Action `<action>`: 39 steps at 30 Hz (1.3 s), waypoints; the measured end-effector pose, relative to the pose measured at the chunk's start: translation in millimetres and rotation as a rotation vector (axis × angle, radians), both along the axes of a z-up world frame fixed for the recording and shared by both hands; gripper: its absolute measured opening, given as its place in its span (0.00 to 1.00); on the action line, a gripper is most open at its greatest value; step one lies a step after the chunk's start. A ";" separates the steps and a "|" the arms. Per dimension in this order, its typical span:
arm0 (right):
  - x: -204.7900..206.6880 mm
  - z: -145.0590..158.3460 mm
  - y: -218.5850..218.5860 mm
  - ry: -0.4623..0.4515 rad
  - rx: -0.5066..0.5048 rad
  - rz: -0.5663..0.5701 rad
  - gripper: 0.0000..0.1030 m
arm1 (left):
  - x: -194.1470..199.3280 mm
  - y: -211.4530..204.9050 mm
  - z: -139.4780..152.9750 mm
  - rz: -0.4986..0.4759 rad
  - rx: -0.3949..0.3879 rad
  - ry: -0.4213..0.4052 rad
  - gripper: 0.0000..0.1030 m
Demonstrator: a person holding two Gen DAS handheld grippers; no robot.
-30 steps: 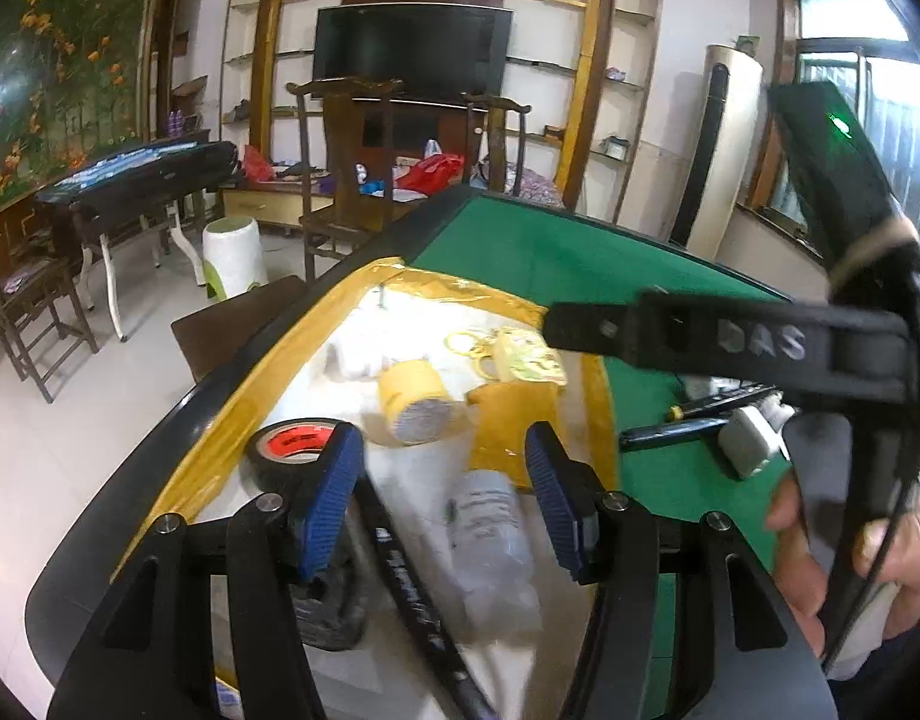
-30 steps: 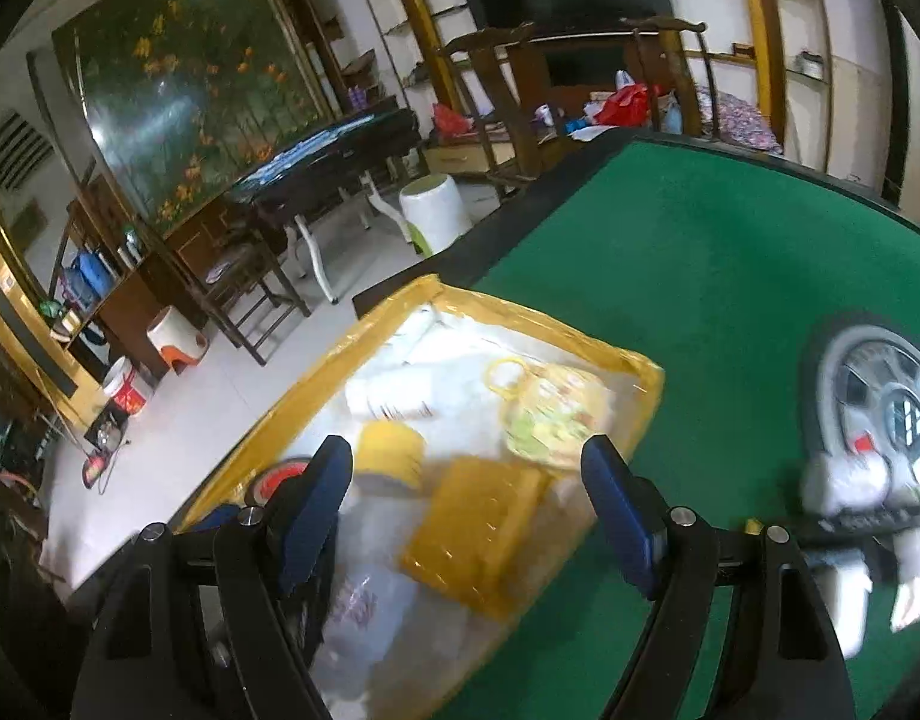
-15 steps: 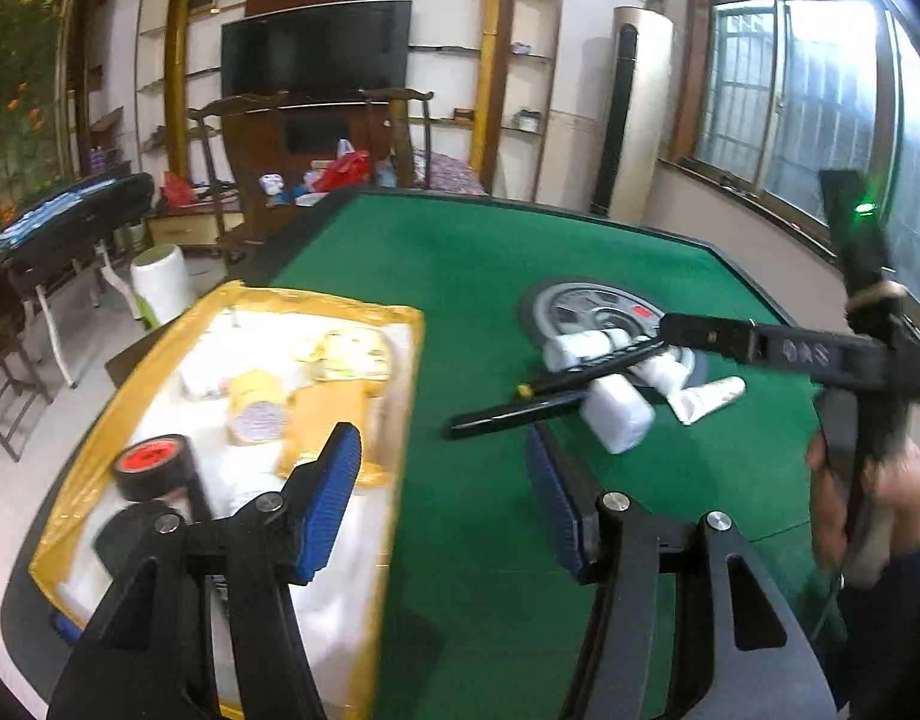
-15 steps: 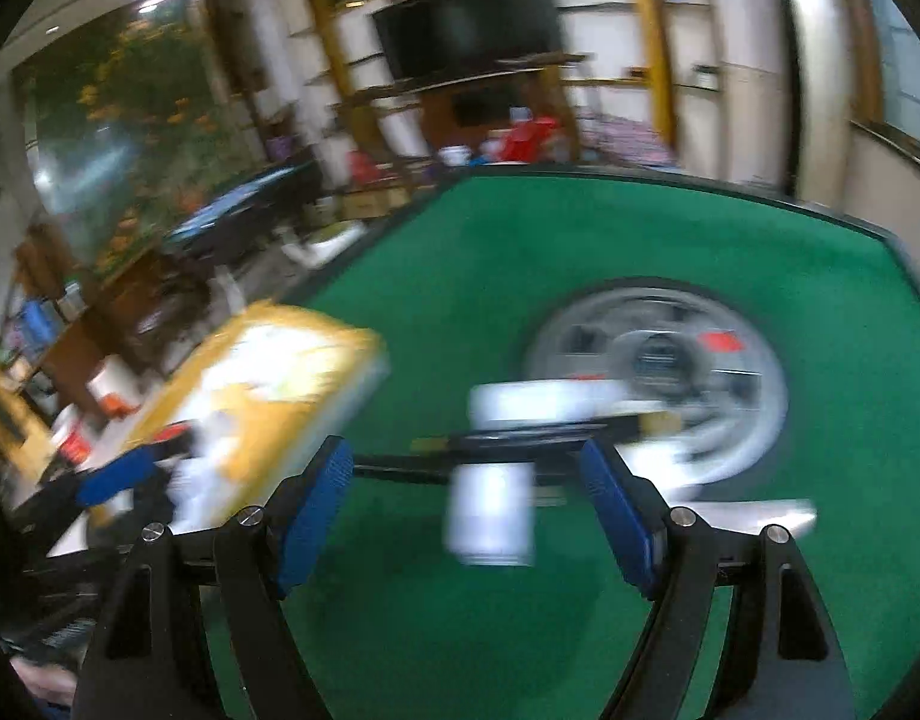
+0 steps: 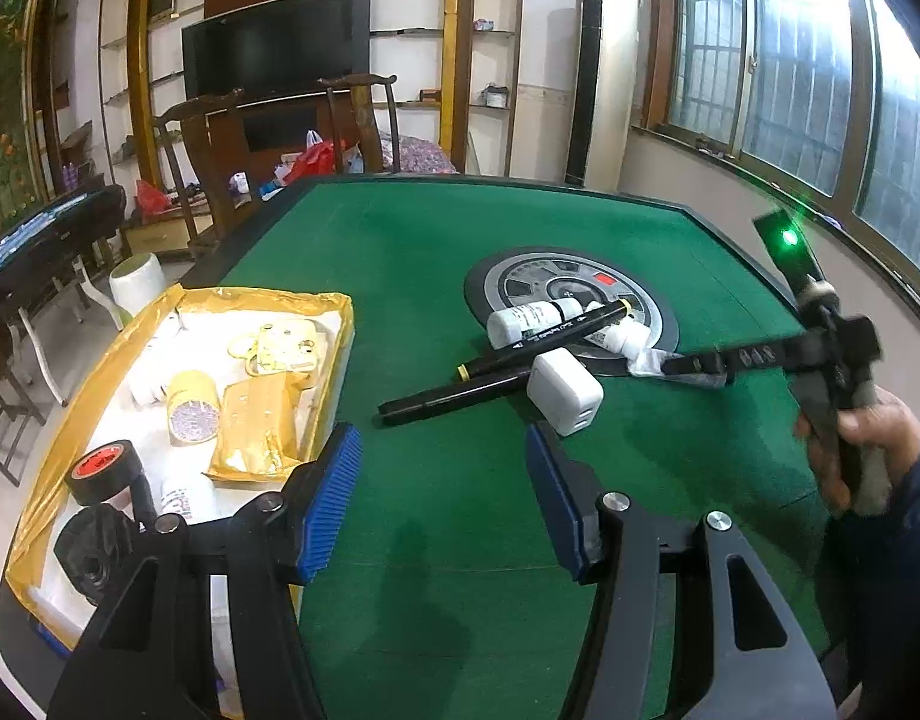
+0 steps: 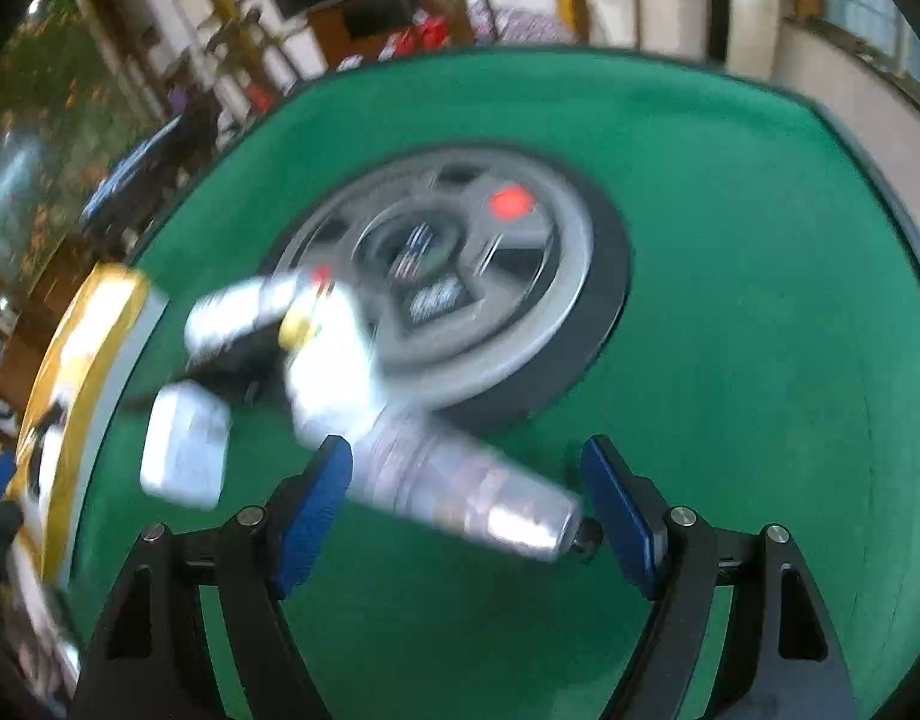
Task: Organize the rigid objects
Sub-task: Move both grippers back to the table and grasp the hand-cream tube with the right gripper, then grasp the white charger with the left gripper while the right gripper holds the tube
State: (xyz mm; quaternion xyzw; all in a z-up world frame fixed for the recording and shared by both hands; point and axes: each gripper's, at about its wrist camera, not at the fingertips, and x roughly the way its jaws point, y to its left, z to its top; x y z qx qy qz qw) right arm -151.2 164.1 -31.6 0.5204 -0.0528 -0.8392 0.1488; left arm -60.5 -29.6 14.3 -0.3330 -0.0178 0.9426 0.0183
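A yellow-lined tray (image 5: 334, 306) at the table's left holds tape rolls, a gold packet and other items. On the green felt lie two black markers (image 5: 460, 390), a white charger block (image 5: 565, 390), white bottles (image 5: 520, 318) and a silver tube (image 6: 472, 492). My left gripper (image 5: 442, 504) is open and empty above the felt, near the tray's right edge. My right gripper (image 6: 466, 498) is open with the silver tube lying between its fingers; the view is blurred. It also shows in the left wrist view (image 5: 688, 365).
A round grey disc (image 5: 571, 294) is set in the table's middle, under some of the items. The table's black rim (image 5: 736, 252) runs around the felt. Wooden chairs (image 5: 352, 120) stand beyond the far edge.
Both grippers swung right, away from the tray. The right gripper moved to the pile by the disc and now straddles the silver tube. Both stay open.
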 end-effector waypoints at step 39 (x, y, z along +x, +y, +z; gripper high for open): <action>28.4 -6.8 -3.8 0.142 0.193 -0.061 0.23 | -92.5 75.4 -44.0 -0.067 0.022 -0.193 0.36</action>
